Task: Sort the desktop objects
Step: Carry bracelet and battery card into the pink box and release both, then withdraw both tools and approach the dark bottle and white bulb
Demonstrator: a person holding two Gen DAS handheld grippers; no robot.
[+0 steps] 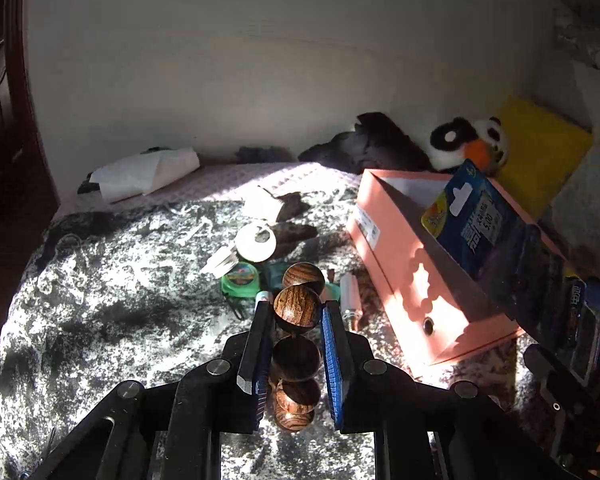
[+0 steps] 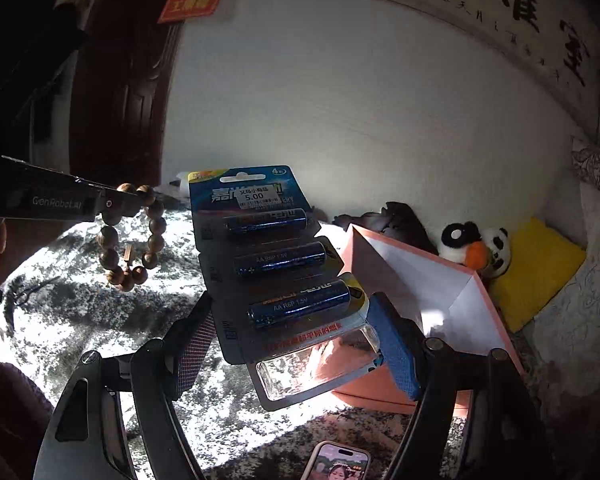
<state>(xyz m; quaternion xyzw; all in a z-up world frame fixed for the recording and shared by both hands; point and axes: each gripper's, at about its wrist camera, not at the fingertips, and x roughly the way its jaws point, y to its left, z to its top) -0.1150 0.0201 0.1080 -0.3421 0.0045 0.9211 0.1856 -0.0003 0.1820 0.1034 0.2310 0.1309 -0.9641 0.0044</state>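
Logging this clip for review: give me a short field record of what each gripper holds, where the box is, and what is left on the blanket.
left gripper: shut on wooden bead bracelet, lifted off the blanket
right gripper: shut on battery pack, held upright beside the box
battery pack contents: three batteries visible, one blister pocket empty
pink box: open, on the blanket
grey patterned blanket: green tape measure, white ring, small metal cylinder
background: panda plush, yellow cushion
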